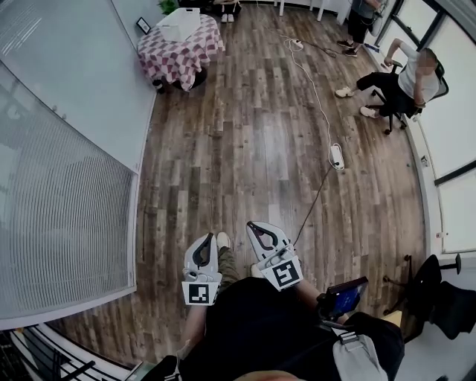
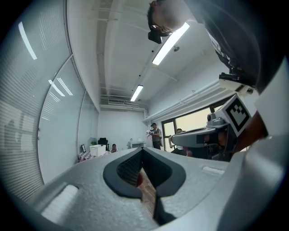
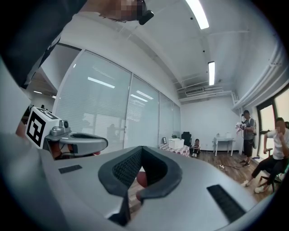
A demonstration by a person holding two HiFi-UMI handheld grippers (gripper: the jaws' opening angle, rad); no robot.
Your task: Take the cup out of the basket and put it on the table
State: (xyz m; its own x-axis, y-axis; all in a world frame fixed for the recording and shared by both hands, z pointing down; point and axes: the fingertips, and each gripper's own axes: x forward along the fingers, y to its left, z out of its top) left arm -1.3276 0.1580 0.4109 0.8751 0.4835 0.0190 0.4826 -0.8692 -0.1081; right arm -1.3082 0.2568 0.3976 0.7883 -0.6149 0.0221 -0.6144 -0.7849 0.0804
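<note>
No cup shows in any view. Far across the room stands a small table with a checkered cloth, and on it a white basket-like box. The same table and white box appear tiny in the right gripper view. Both grippers are held close to my body above the wooden floor. My left gripper has its jaws together with nothing between them. My right gripper sits beside it, also shut and empty, pointing toward the far end of the room.
A glass partition with blinds runs along the left. A power strip and its cable lie on the floor ahead. A seated person and a standing person are at the far right. A black chair stands near my right.
</note>
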